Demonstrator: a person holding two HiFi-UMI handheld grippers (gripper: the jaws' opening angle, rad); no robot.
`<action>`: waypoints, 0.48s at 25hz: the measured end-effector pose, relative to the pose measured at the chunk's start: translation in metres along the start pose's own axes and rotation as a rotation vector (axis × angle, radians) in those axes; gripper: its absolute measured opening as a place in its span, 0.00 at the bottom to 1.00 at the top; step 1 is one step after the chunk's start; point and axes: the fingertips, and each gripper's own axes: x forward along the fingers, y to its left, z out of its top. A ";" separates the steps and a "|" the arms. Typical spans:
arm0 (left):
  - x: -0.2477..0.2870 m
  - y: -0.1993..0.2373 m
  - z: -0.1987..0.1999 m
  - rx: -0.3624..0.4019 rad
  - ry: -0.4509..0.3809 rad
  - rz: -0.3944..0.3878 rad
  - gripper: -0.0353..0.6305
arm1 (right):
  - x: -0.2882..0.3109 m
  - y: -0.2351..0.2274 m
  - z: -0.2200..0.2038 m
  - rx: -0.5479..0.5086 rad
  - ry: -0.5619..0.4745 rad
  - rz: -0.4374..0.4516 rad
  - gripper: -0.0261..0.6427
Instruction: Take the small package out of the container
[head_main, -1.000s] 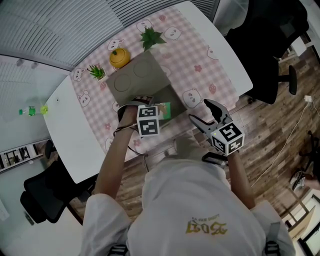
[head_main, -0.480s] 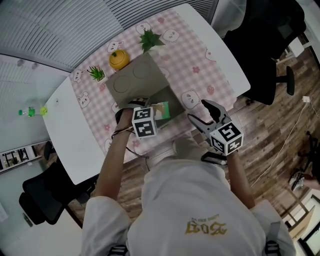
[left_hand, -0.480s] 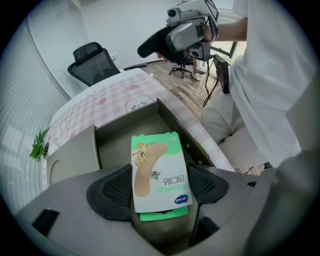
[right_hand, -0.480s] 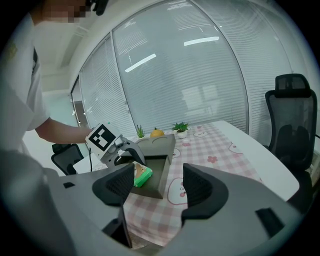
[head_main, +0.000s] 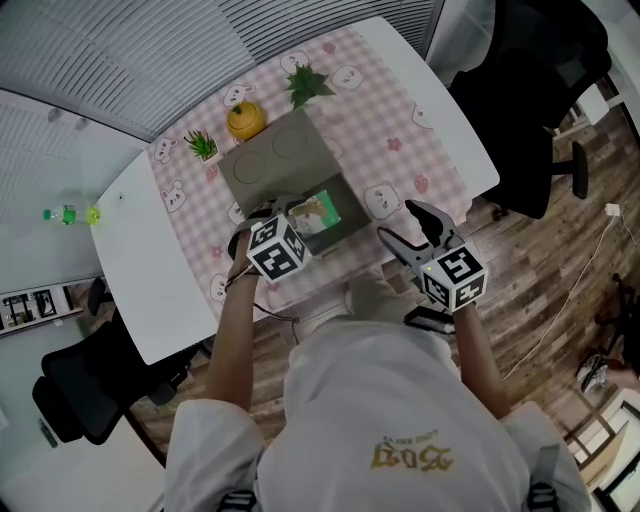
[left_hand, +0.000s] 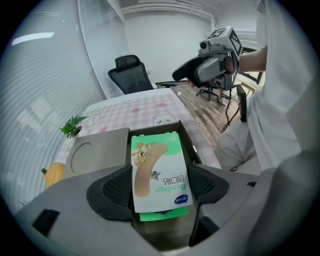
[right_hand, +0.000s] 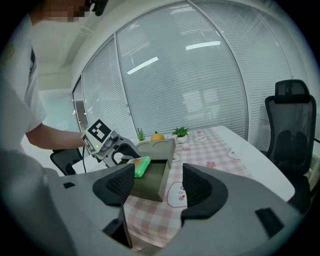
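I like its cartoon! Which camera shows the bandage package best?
Left gripper view: the bandage package is big, cartoon facing the camera. Head view shows it tiny; right gripper view, just a green edge.

The white table's (head_main: 130, 290) pink checked cloth (head_main: 400, 120) bears a grey container (head_main: 290, 165), two potted plants (head_main: 203, 146) (head_main: 307, 83) and a yellow ornament (head_main: 246, 120).

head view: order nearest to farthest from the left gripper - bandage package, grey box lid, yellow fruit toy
1. White-and-green bandage package, gripped between the left gripper's jaws.
2. Flat grey box lid, just beyond.
3. Yellow fruit-shaped toy, by the far edge.
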 end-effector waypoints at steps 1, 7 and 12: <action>-0.002 -0.001 0.001 -0.026 -0.015 0.010 0.59 | -0.002 0.001 0.002 -0.006 -0.007 -0.006 0.50; -0.026 0.004 0.006 -0.214 -0.130 0.109 0.59 | -0.013 0.003 0.018 -0.045 -0.051 -0.062 0.50; -0.056 0.015 0.014 -0.348 -0.261 0.227 0.59 | -0.018 0.010 0.028 -0.036 -0.087 -0.071 0.49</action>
